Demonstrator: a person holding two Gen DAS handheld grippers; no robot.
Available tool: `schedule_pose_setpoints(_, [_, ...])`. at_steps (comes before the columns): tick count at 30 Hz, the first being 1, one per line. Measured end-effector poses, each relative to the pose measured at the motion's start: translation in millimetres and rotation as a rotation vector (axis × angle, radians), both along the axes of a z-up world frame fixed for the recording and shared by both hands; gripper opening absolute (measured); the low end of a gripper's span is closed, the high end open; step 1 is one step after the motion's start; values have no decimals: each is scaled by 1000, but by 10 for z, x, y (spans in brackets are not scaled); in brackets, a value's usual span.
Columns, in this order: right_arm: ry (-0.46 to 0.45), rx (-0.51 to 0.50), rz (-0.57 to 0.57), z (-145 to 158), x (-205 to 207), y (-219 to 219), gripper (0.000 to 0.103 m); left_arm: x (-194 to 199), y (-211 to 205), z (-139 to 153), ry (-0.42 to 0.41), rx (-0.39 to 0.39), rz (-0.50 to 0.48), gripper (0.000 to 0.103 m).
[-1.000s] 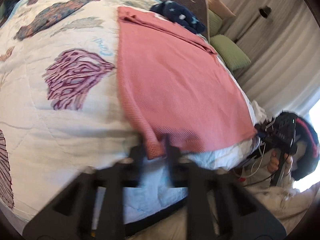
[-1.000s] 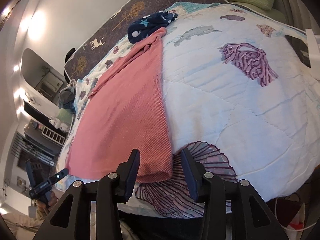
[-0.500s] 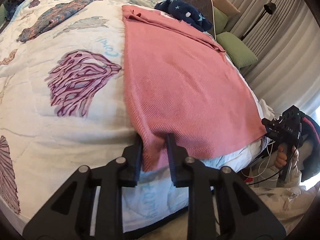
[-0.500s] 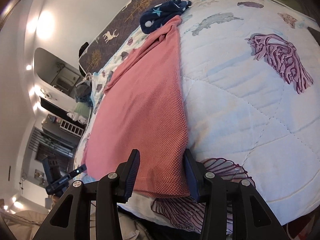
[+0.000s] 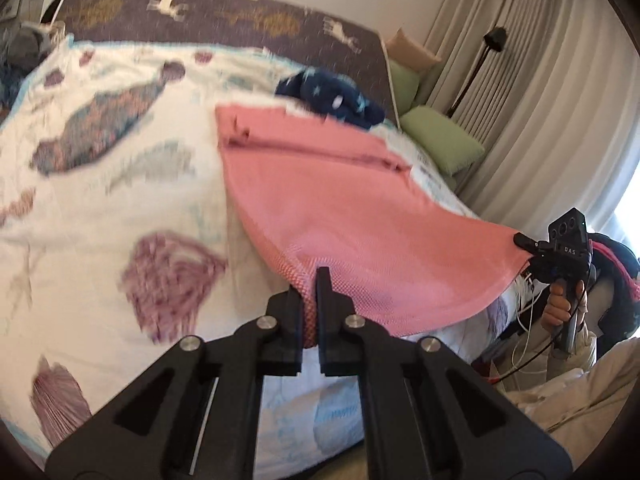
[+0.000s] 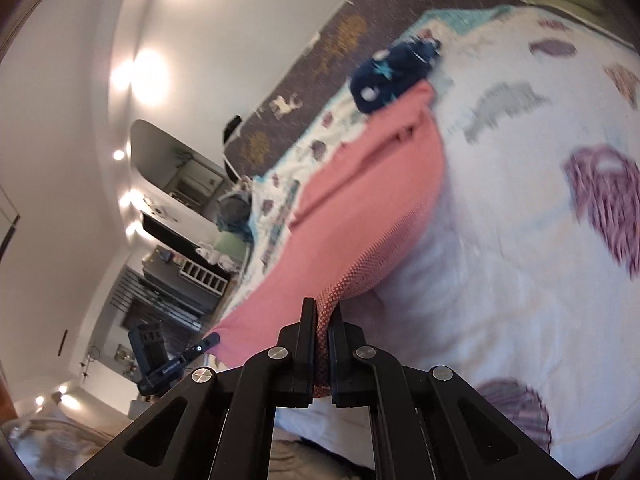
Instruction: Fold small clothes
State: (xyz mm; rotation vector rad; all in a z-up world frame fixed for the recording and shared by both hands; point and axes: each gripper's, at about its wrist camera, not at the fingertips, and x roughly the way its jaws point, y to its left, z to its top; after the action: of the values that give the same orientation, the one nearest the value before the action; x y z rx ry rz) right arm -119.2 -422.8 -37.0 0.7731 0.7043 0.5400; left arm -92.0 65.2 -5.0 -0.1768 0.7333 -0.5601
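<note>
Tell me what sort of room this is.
Most likely a bedroom: a bed under a white quilt printed with sea creatures, green pillows by its far edge, and long beige curtains along the wall.

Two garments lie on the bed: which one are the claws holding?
The pink cloth: both claws pinch its near corners. The navy star-print garment lies bunched and untouched beyond it.

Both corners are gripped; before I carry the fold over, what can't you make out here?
- Pink cloth: its underside is hidden by its own drape, both views.
- Navy garment: type unclear, bunched and blurred, both views.
- Left gripper and right gripper: how much cloth sits inside is hidden by the fingers.
- Quilt print: motion-blurred.
</note>
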Motion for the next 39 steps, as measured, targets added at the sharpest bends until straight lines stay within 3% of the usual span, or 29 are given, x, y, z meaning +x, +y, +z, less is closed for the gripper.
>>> schedule_pose_setpoints(11, [-134,-79,-38,697,655,-49,4,770,-220,673,-158,73,28,6])
schedule_pose_setpoints(19, [-141,-127,-105,903,1343,-105,4,1455,-400,836,-200,118,55,6])
schedule_pose_setpoints(34, [-57,-202,-169,534,2999,-169,4,3159,-774,485,-94,174,131,6])
schedule_pose_setpoints(39, [33,-246,-215,240,3576,-203,7,3771,-908,64,28,195,137,7])
